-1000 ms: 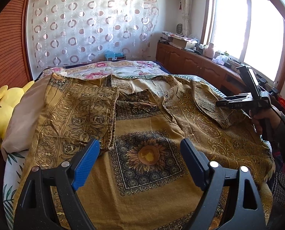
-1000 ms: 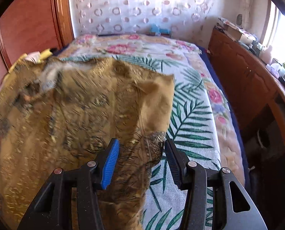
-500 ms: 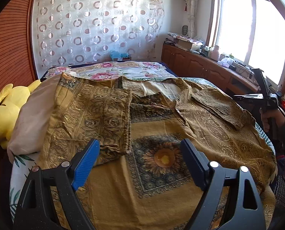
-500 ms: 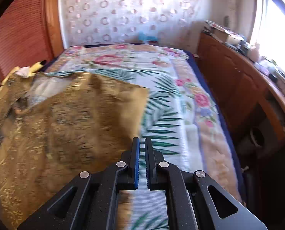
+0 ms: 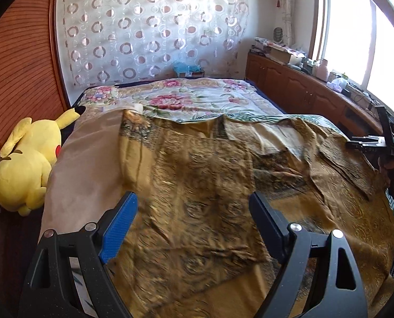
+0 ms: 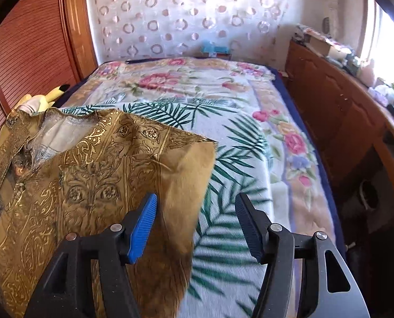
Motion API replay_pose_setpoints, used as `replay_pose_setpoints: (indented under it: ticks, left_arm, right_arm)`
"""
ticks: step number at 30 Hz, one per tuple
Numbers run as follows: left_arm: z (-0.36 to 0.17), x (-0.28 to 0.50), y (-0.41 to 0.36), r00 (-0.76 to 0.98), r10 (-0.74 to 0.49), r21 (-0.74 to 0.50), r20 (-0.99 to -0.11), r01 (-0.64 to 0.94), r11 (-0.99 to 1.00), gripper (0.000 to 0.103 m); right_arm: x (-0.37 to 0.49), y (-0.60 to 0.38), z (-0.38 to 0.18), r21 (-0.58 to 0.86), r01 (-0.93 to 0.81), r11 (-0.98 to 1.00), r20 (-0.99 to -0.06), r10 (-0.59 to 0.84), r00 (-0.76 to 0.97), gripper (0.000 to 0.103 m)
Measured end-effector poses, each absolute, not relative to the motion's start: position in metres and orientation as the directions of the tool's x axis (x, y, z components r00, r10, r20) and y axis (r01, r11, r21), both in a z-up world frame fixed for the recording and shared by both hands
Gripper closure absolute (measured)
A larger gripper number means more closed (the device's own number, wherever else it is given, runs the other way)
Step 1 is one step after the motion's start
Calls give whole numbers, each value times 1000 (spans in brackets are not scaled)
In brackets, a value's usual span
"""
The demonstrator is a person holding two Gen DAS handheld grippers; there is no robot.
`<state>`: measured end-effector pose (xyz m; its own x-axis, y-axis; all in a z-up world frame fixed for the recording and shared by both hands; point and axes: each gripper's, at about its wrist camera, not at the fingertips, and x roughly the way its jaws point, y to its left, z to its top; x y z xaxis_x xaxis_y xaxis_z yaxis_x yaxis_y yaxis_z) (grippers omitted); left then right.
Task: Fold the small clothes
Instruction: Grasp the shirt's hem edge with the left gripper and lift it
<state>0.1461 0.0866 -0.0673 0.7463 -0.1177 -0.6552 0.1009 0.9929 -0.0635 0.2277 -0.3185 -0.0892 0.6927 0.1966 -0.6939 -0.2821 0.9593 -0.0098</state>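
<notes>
A golden patterned garment (image 5: 210, 185) lies spread on the bed, its left sleeve side folded inward over the body. My left gripper (image 5: 193, 201) hovers open above that folded flap, and nothing is pinched. My right gripper (image 6: 196, 198) has its jaws opening over the garment's (image 6: 91, 172) right edge. The plain golden edge of the fabric lies below the blue left pad (image 6: 144, 222), and neither pad presses on it. In the left wrist view the right gripper (image 5: 356, 141) shows at the far right edge, held in a hand (image 5: 393, 167).
A yellow plush toy (image 5: 27, 164) lies by the wood-panel wall at left, next to a beige cover (image 5: 85, 159). A floral and palm-leaf blanket (image 6: 236, 159) covers the bed. Wooden cabinets (image 6: 342, 122) with clutter run along the right under the window.
The left gripper has swung left, still open; the plush toy now shows fully. The right gripper let the cloth go, shut empty, and has opened again over the garment's right edge.
</notes>
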Motion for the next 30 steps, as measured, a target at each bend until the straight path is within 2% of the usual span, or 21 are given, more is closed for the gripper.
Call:
replay_pose_setpoints:
  ticks: [5,8,10,11,12,16,23,26,28,30]
  left_arm:
    - [-65,170,106,741,-89,-64,-666,62,996,17]
    - [-66,187,116,732,-74,-63,-677,42,997,17]
    - [-66,195,118,728,-65,-52,-683,40,998,17]
    - [-66,199,119,726,-59,-44,-685,39,998,17]
    - [-67,205,120,723,-52,-35,-689,38,999,17]
    - [-69,219,124,715,-41,-20,-698,38,999,17]
    - [-78,244,133,693,-40,-20,-720,36,999,17]
    - [-79,250,137,691,-56,-37,-721,42,998,28]
    - [-79,255,139,689,-63,-46,-722,43,998,39]
    - [-79,260,141,688,-65,-47,-723,45,998,42]
  right_arm:
    - [247,-323,-93,-22,-310,950,-709,204,675,40]
    - [248,-324,-88,-24,-337,941,-699,225,679,48]
    - [248,-322,-87,-21,-366,930,-696,249,673,77]
    - [246,-323,-86,-23,-378,925,-694,257,673,84]
    - [246,-323,-85,-37,-381,924,-692,252,677,99]
    - [246,-338,-82,-40,-315,948,-670,208,713,100]
    - [250,-334,-90,-41,-325,945,-683,211,700,100]
    - [253,-337,-90,-16,-326,945,-683,228,693,100]
    - [254,-339,-88,-5,-325,946,-684,234,691,100]
    - [254,-339,-89,-7,-324,946,-684,232,692,100]
